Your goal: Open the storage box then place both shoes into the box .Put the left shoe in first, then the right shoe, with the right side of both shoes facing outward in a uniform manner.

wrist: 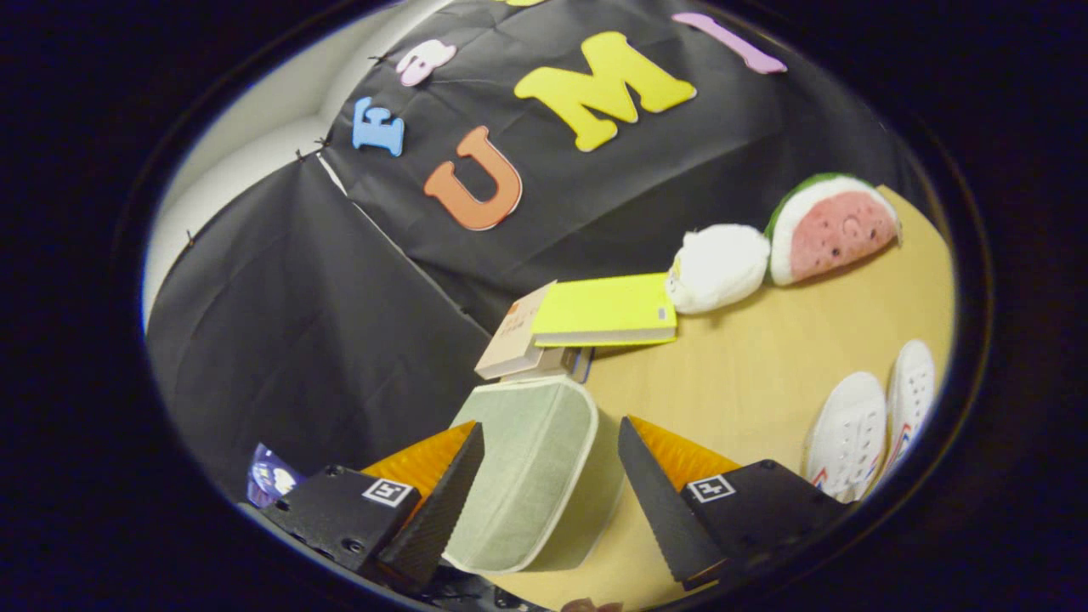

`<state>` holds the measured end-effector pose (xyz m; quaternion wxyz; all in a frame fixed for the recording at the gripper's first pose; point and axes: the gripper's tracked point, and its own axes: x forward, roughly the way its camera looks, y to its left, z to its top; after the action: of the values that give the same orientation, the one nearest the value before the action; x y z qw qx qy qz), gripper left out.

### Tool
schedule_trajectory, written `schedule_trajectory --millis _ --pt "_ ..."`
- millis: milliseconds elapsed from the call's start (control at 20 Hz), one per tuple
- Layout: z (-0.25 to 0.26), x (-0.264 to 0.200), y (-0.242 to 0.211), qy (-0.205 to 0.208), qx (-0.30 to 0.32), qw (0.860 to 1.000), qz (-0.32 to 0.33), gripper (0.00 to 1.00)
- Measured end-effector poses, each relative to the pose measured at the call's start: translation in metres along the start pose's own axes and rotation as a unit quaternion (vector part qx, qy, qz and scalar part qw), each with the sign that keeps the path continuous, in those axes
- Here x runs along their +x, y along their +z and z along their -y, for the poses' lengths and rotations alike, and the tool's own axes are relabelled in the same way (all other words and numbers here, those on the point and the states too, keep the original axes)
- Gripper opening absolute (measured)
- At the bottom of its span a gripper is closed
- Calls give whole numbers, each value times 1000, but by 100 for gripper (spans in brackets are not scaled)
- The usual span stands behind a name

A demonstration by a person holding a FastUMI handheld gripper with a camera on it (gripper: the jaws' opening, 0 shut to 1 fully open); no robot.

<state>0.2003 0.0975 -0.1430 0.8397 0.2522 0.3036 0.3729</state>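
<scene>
While the storage box [531, 472] sits shut on the desk [748, 374], it lies right between the spread fingers of the tongs [551, 476], close in. Fingers stand apart, neither one visibly pressing on the box; the left finger overlaps its edge in view, contact there can't be told. Box looks like pale green fabric with cream piping round the lid edge: likely light, soft-sided, will flex and slide if pushed, so a pinch on the piped lid rim or a flap edge seems the best hold, not the flat panel. No handle or tab visible from here.

Both shoes [875, 425] lie side by side on the desk, well apart from the box, off beyond the right finger. White, with some red-blue marking near the sole. Probably light, fairly stiff at the sole, softer at the upper; heel collar or side wall looks the place to grip. Which is left or right can't be told.

Just beyond the box, stacked books [586, 319], yellow one on top. Further back, a white plush [718, 266] touching a watermelon plush [833, 228].

Task judged at the start: lid not yet opened.
</scene>
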Motion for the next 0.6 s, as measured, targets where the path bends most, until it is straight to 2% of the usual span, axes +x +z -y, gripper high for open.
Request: schedule_trajectory --millis 150,300,600 --pt "6 21 -13 63 44 995 -59 100" --pt "8 44 -16 142 113 977 -112 100" --pt "21 69 -30 191 183 947 -181 99"
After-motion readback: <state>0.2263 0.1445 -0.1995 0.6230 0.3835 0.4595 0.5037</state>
